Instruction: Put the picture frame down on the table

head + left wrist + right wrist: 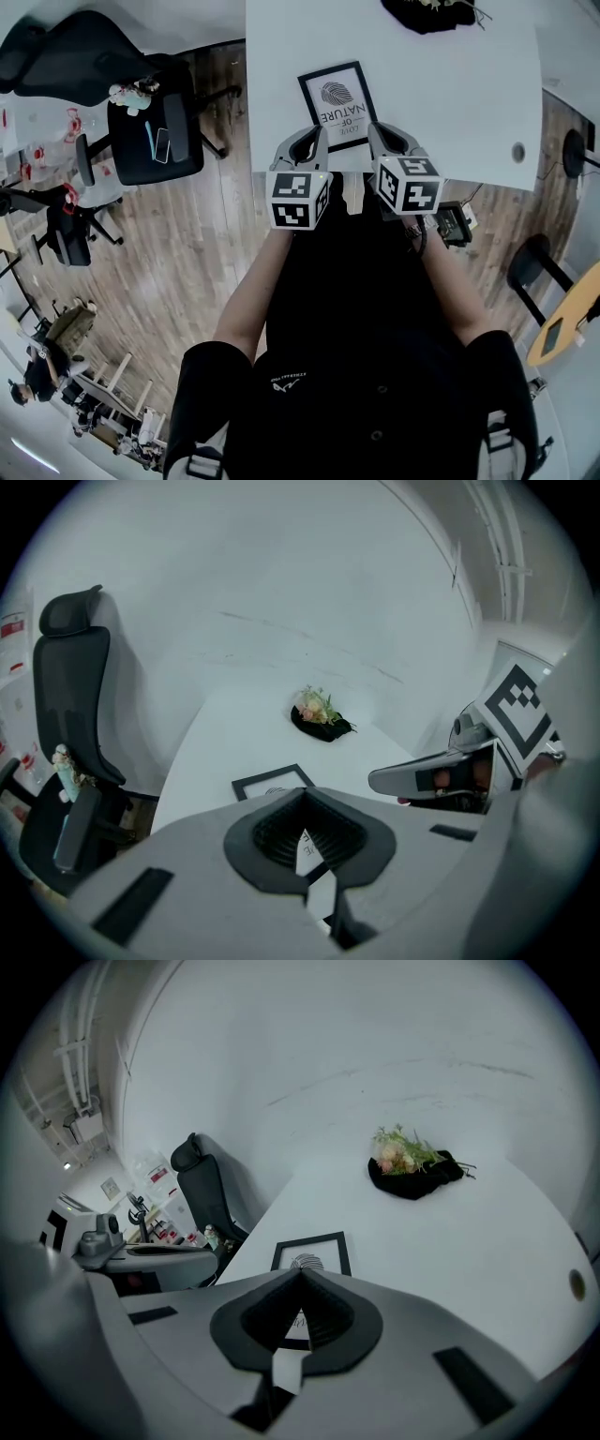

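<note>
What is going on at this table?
A person holds a two-jaw gripper in each hand over a white table. The black-edged picture frame with a white print lies flat on it. The left gripper and right gripper sit at the frame's near edge, jaws together; whether they touch it is unclear. A dark bundle with flowers lies farther back.

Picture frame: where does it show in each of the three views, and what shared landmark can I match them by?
Head view: picture frame at top centre, near the front edge of the table.
Left gripper view: lower centre-left, its near part hidden.
Right gripper view: just below centre, its near part hidden.
Shared landmark: the flowers on a dark base, beyond the frame.
</note>
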`<state>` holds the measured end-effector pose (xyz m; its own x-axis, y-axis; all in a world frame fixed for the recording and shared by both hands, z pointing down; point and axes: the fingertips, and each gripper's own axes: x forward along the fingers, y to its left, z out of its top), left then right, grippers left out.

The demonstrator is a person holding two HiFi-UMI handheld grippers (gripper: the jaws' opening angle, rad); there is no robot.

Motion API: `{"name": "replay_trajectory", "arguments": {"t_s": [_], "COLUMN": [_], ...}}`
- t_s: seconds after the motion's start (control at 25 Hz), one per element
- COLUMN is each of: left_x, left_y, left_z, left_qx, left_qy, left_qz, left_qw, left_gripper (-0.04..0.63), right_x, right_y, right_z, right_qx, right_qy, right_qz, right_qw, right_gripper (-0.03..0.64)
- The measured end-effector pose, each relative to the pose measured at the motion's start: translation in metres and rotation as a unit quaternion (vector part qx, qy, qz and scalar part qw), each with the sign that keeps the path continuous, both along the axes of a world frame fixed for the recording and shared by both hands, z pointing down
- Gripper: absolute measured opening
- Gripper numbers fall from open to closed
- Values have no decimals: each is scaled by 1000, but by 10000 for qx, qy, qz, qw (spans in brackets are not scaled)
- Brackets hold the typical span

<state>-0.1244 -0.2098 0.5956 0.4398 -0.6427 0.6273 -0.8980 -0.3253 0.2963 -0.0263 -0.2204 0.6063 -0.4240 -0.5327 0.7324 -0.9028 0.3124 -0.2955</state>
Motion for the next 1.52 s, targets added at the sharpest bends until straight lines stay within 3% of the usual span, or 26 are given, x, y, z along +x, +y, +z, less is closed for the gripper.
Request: {"name": "replay_trajectory", "arguments": {"t_s": [0.28, 0.6, 0.84, 1.2, 1.52], "left_x": [11, 14, 3, -13, -32], "left_y": [6, 3, 2, 4, -4], "left_z": [-44, -111, -169, -212, -282], "left_qx": [521, 1253, 1990, 2521, 3184], "left_qy": [98, 341, 422, 384, 690], "left_qz": [259, 348, 169, 60, -226], "left_qw": [9983, 9909, 9789, 9669, 9452], "left_gripper": [6, 6, 6, 6, 6], "right_x": [10, 6, -4, -14, 2], "right_y": [-9, -5, 2, 4, -6], "right_z": [-59, -127, -176, -224, -302], "right_qx": [829, 1784, 2497, 3001, 3800], "right_qy": [35, 30, -52, -239, -514], "right_qz": [209, 201, 52, 105, 358], "right_qw": [9963, 9838, 9683, 9535, 9229], "right_gripper": [-2, -2, -2, -2, -2]}}
